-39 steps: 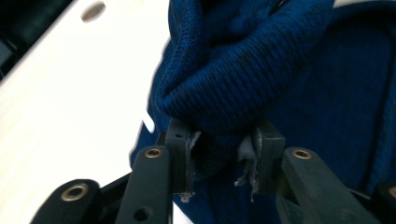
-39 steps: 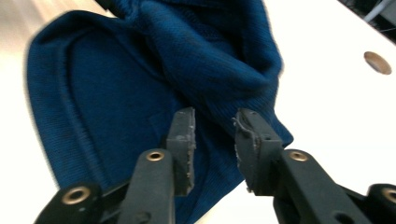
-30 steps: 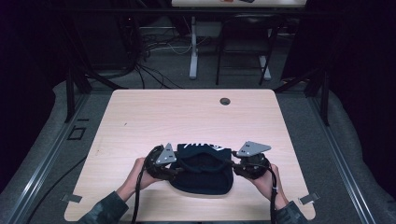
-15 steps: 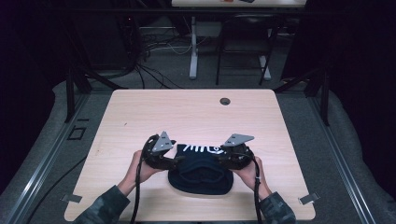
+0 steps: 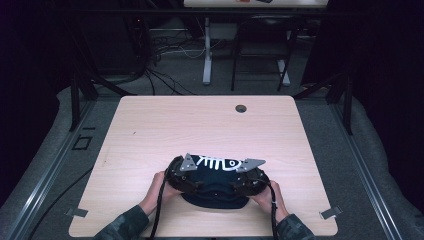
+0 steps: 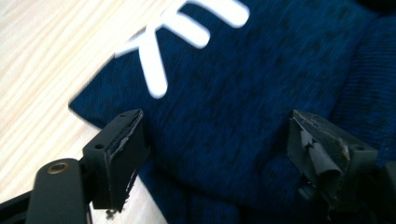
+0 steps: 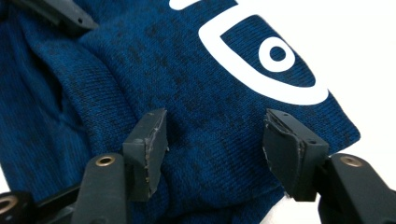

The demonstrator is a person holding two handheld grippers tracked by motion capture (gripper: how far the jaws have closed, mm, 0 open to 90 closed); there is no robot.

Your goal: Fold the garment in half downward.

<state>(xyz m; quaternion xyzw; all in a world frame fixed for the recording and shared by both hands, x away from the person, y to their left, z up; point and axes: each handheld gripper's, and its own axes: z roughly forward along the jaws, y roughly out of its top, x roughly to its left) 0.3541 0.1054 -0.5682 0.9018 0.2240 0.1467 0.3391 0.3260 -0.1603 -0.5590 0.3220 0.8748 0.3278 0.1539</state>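
Observation:
A dark blue knitted garment (image 5: 215, 184) with a white fish-skeleton print (image 5: 218, 162) lies folded near the table's front edge. My left gripper (image 5: 192, 181) sits over its left part, jaws wide open above the cloth (image 6: 224, 116), one pad (image 6: 122, 154) near the garment's edge by the white bones. My right gripper (image 5: 245, 181) sits over the right part, jaws open above the knit (image 7: 210, 116), just short of the printed fish head (image 7: 275, 60). Nothing is pinched between either pair of pads.
The light wooden table (image 5: 165, 130) stretches bare behind the garment, with a round cable hole (image 5: 241, 108) at the far edge. A person's hands (image 5: 157, 192) hold both grippers from the front. Cables and table legs stand on the dark floor beyond.
Both grippers have closed in toward each other over the garment. The garment has been bunched narrower, and its printed top has shifted slightly away from the front edge.

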